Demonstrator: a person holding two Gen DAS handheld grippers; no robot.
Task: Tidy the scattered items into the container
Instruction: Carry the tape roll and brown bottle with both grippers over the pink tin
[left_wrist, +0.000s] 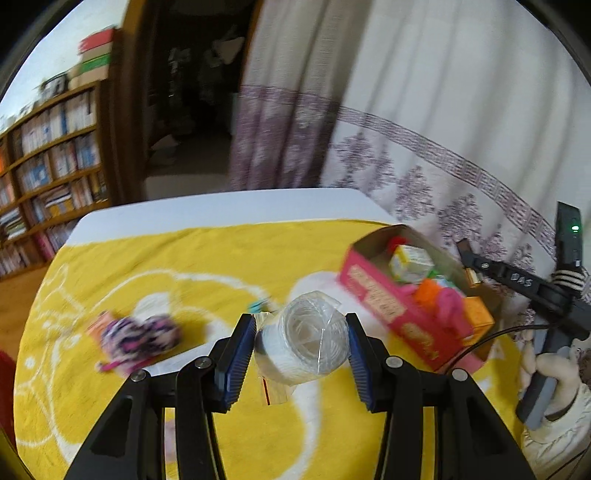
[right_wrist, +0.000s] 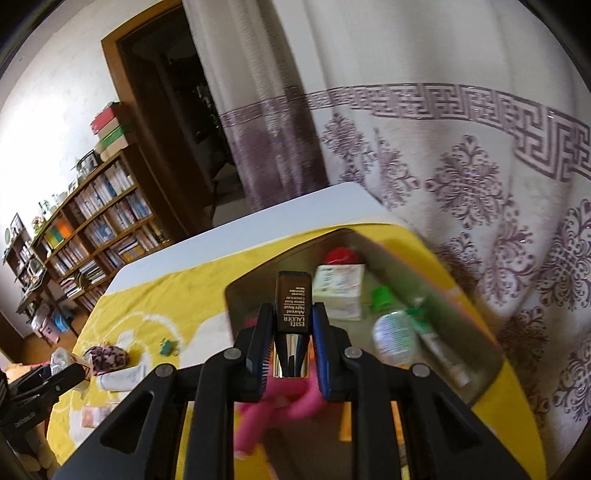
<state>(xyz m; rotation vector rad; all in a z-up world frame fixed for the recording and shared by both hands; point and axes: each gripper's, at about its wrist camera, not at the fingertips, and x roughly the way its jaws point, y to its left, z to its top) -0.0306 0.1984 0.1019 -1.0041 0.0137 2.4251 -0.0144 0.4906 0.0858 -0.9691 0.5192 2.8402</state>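
The left tool is clamped across a light, slippery wrapped roll above the surface, while the right tool pinches a rigid bottle over the box.

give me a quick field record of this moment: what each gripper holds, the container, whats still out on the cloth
left gripper: shut on a wrapped roll of white string
right gripper: shut on a dark cosmetics box, above the open container
container: pink cardboard box, already holding small boxes, a bottle and pink items
still out: patterned pouch, white tube, small teal item
surface: yellow cloth on a white table
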